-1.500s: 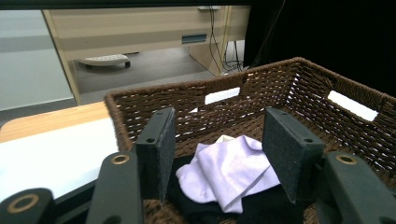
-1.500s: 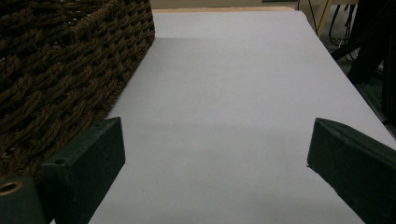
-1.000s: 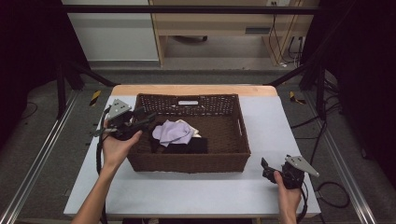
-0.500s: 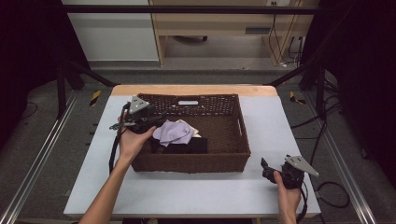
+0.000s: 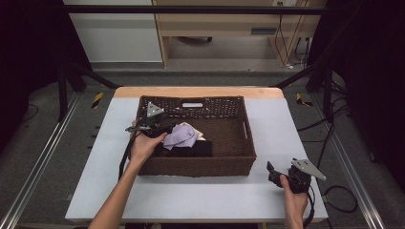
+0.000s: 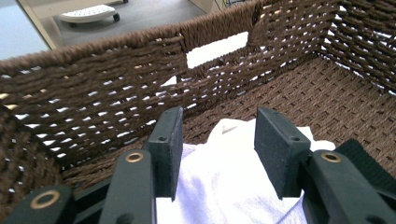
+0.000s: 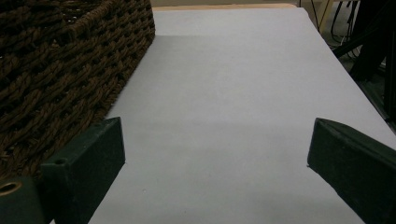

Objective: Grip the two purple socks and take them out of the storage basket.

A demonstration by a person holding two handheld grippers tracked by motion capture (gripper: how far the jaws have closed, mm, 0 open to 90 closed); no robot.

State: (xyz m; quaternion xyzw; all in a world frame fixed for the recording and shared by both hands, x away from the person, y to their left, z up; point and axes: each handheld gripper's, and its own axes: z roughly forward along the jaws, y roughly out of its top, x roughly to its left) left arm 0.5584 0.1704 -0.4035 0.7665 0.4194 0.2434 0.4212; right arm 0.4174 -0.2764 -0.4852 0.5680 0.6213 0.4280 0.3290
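— What's in front of me, biggest first?

— The table (image 5: 200, 200), then the basket (image 5: 241, 164). My left claw (image 6: 219, 154) hangs inside the basket, jaws apart, gripping nothing. The white cloth (image 6: 224, 196) lies just below and between them, a black cloth (image 5: 188, 149) beside it.

— And my right?

— The right claw (image 7: 215, 163) is wide open over bare table, with the basket wall to its left.

— Risks?

— I'd judge that closing too high pinches only a fold, which could slip out.
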